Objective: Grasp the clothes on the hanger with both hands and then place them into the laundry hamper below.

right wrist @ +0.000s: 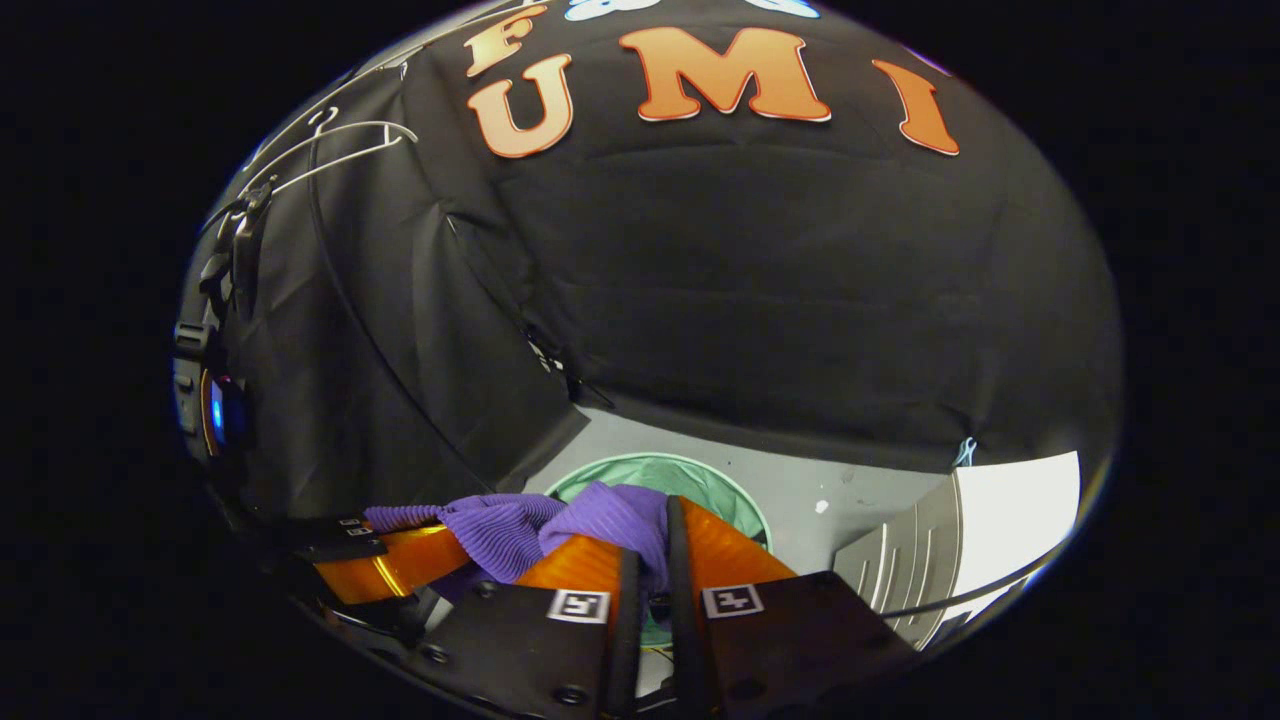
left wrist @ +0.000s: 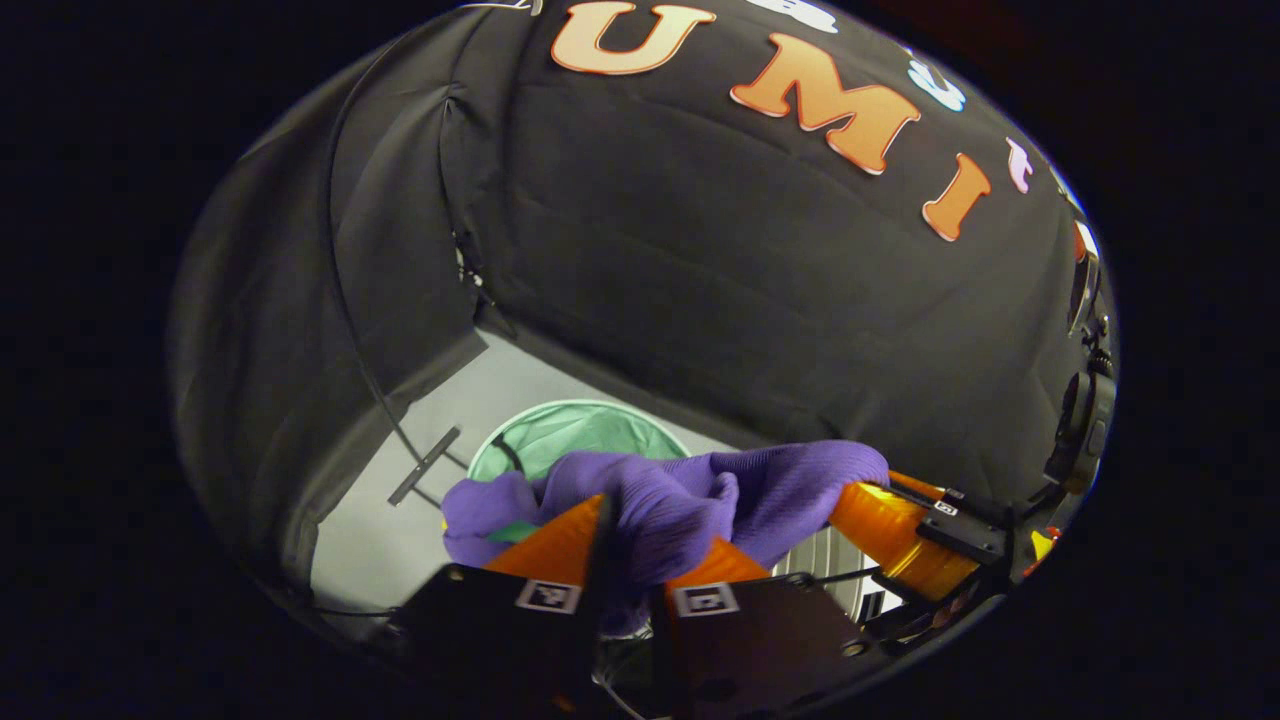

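A purple knitted garment (left wrist: 690,490) hangs bunched between both grippers, above the round green laundry hamper (left wrist: 590,430) on the floor. My left gripper (left wrist: 640,555) is shut on a fold of the garment at the bottom of the left gripper view; the right gripper shows at its lower right, also in the cloth. In the right gripper view my right gripper (right wrist: 645,545) is shut on the purple garment (right wrist: 560,525), with the hamper (right wrist: 690,480) just beyond its fingers and the left gripper (right wrist: 400,565) at the lower left.
White wire hangers (right wrist: 330,145) hang at the upper left of the right gripper view. A white slatted panel (right wrist: 960,540) stands to the right of the hamper. Grey floor (left wrist: 440,440) surrounds the hamper, and a black cable runs down the booth wall.
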{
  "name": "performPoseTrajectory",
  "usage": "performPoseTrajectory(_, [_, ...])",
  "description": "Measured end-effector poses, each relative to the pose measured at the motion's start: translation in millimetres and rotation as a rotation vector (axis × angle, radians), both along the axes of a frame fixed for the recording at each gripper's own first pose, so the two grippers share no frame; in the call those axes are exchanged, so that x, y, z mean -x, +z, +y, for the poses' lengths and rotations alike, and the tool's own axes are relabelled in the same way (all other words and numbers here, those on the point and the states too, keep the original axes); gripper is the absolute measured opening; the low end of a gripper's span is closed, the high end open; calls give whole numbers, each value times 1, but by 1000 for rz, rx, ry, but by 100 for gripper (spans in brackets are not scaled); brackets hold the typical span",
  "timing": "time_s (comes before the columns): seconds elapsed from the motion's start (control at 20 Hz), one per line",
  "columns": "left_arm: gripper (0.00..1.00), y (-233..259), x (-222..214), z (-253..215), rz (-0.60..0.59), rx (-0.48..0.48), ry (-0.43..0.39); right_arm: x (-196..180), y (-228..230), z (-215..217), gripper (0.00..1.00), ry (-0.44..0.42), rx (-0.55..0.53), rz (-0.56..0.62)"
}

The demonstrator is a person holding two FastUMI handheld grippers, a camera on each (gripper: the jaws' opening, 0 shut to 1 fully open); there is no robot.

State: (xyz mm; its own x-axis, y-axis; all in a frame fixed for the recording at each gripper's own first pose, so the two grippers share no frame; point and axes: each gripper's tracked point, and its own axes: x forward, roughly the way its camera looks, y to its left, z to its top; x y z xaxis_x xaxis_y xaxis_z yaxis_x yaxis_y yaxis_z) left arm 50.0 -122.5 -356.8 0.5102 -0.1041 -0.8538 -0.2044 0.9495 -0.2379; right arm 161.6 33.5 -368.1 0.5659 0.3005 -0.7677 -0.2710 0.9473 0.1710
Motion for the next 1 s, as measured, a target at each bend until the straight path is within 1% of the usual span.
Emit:
performPoseTrajectory(0.1, [67,-9,2,10,17,-22,20,2,0,1,77,11,10,2])
performPoseTrajectory(0.15, [83,-14,2,10,20,-9,40,2,3,-1,100,15,20,-11])
performPoseTrajectory(0.2, [100,-8,5,10,18,7,61,0,7,1,100,24,18,-22])
performPoseTrajectory(0.25, [98,-7,5,14,12,14,77,0,8,3,92,33,21,-32])
performPoseTrajectory(0.3, [98,-3,2,16,-5,19,87,0,11,5,91,41,22,-40])
performPoseTrajectory(0.35, [98,2,0,16,-26,22,93,-1,13,6,99,48,20,-45])
performPoseTrajectory(0.4, [93,6,-3,16,-44,16,93,0,14,7,99,52,20,-50])
performPoseTrajectory(0.45, [98,8,-3,16,-59,5,90,0,16,7,99,53,19,-57])
performPoseTrajectory(0.7, [98,21,-6,16,-100,-5,86,0,24,3,99,38,1,-78])
performPoseTrajectory(0.85, [98,51,-17,19,-192,-26,78,-8,54,0,99,27,-17,-152])
performPoseTrajectory(0.95, [98,80,-28,26,-280,-69,79,-16,83,-1,98,12,-44,-217])
performPoseTrajectory(1.0, [100,99,-35,32,-330,-97,84,-21,98,-3,98,10,-48,-254])
